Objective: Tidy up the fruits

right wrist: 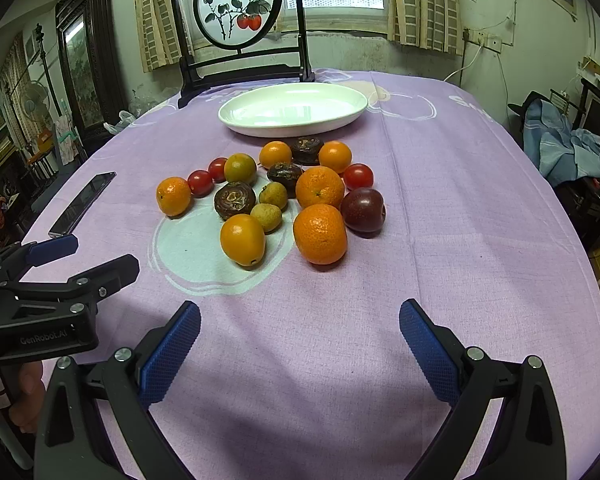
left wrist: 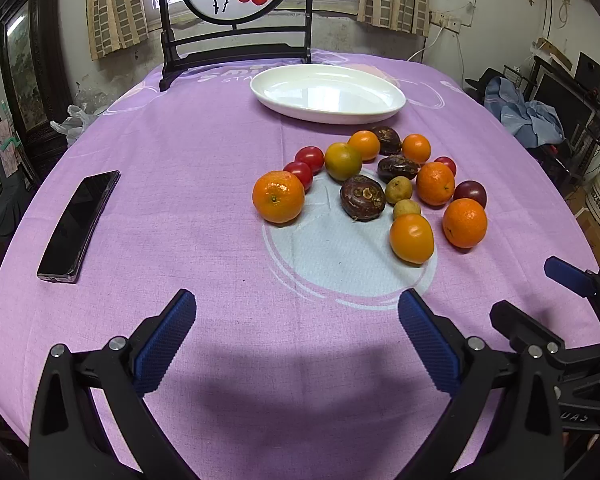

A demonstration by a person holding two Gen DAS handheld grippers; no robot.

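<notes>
I hold both grippers low over the near edge of the table [left wrist: 219, 200], side by side and well short of the fruit. The left gripper [left wrist: 297, 320] has its jaws spread wide with nothing between them; the right gripper [right wrist: 300, 328] is equally wide and empty. I read that as readiness: wide jaws will clear the larger oranges.

The fruit [right wrist: 275, 196] lies loose in a cluster around the table's middle, toward its right side in the left view: oranges, small red tomatoes, dark wrinkled fruits, two small yellowish ones and a plum [right wrist: 363, 210]. Many touch, so I judge that lifting from the outside inward avoids rolling neighbours away.

The plate [left wrist: 328, 94] sits empty just beyond the cluster, toward the far edge, presumably where the fruit goes. Nothing is on it yet, so the task is at its start.

A phone [left wrist: 79, 226] lies near the left edge, well apart from the fruit.

The nearest orange [right wrist: 320, 234] looks like the right gripper's easiest first pick.
</notes>
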